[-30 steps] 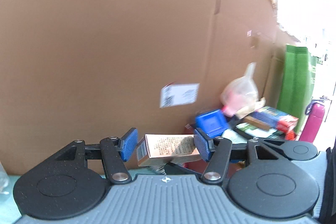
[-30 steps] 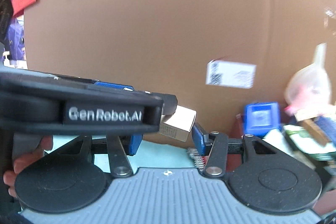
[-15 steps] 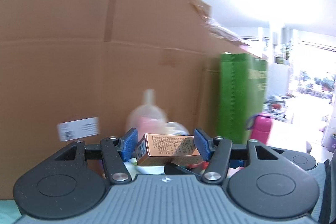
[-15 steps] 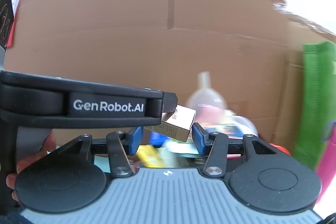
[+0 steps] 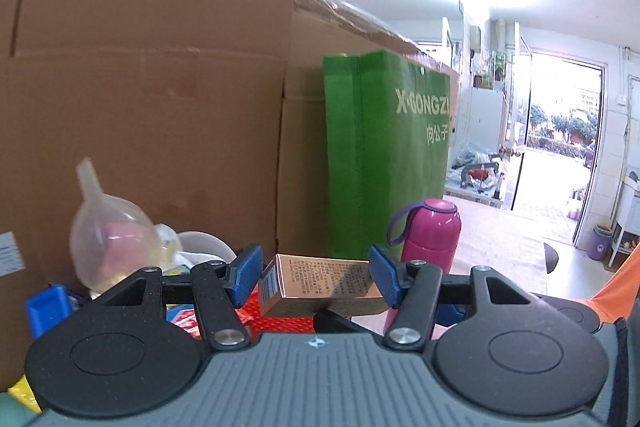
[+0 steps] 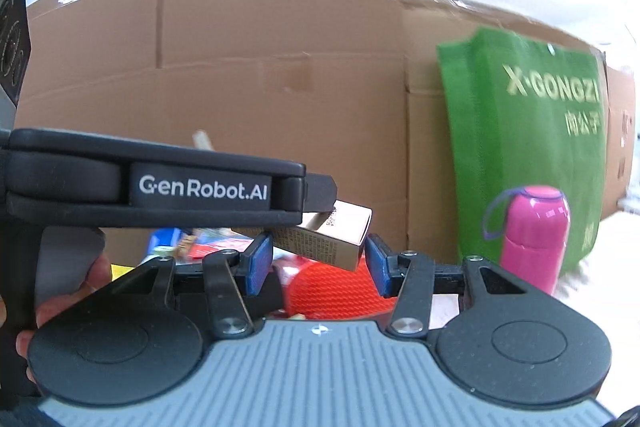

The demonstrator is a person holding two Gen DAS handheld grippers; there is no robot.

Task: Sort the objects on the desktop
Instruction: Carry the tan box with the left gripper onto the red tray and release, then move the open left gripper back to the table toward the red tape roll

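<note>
L tool (image 5: 316,277) grips copper box (image 5: 320,281); R tool (image 6: 320,259) spread wide, holding nothing.

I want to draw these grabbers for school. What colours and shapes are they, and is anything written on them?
Each gripper, left and right, has two blue ribbed pads on black speckled arms with silver pivot screws, big round black discs, and a grey ridged body. The left one's side reads "GenRobot.AI" in white letters.
</note>
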